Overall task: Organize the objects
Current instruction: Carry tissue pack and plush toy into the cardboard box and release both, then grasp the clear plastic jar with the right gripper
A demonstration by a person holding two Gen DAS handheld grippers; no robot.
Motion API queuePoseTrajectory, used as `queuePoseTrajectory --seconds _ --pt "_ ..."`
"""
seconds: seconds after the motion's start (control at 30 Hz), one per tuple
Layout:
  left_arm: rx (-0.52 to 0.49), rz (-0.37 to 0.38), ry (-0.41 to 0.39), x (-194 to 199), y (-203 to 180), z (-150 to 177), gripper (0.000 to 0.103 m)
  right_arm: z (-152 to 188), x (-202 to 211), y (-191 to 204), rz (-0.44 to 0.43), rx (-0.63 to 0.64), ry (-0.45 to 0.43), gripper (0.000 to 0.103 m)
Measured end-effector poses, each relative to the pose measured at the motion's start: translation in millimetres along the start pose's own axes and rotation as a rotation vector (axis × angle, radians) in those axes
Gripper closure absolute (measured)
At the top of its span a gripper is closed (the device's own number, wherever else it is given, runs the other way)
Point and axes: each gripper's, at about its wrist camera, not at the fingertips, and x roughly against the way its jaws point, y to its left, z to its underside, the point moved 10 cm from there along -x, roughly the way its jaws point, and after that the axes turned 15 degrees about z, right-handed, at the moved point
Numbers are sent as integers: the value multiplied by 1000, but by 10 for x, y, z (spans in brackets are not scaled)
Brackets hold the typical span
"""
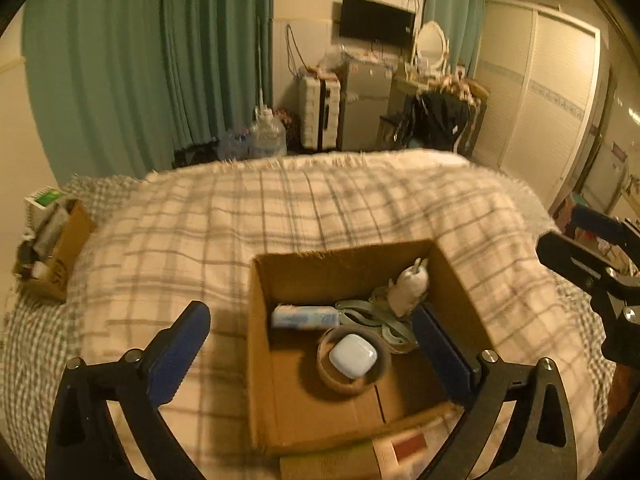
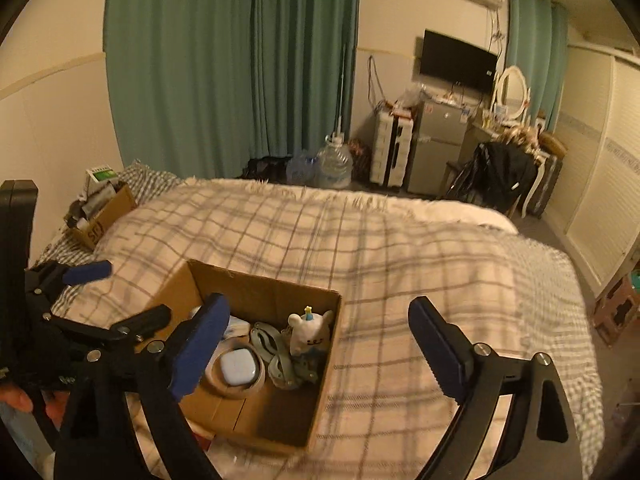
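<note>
An open cardboard box (image 1: pixel 280 420) (image 2: pixel 320 380) sits on the bed. Inside lie a roll of tape (image 1: pixel 352 384) (image 2: pixel 236 390) with a white earbud case (image 1: pixel 353 355) (image 2: pixel 239 368) in its hole, a blue-white packet (image 1: pixel 304 316), grey-green scissors (image 1: pixel 372 316) (image 2: pixel 276 356) and a small white plush toy (image 1: pixel 410 286) (image 2: pixel 311 332). My left gripper (image 1: pixel 316 348) is open and empty above the box, its right finger inside. My right gripper (image 2: pixel 320 348) is open and empty over the box's right wall.
A plaid blanket (image 1: pixel 320 208) (image 2: pixel 380 248) covers the bed. A second cardboard box (image 1: pixel 60 252) (image 2: pixel 104 216) full of items stands at the far left of the bed. A red-and-white pack (image 1: pixel 404 446) lies by the box's near edge. Curtains, water jugs and furniture stand beyond.
</note>
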Motion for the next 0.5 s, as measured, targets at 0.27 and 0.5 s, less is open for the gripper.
queuePoseTrajectory --seconds 0.27,0.5 --pt "-88 -87 -100 973 -229 131 0 99 932 -192 69 30 -70 0" --pt "-55 -191 -158 1318 -197 779 0 620 1304 -141 76 36 -70 0"
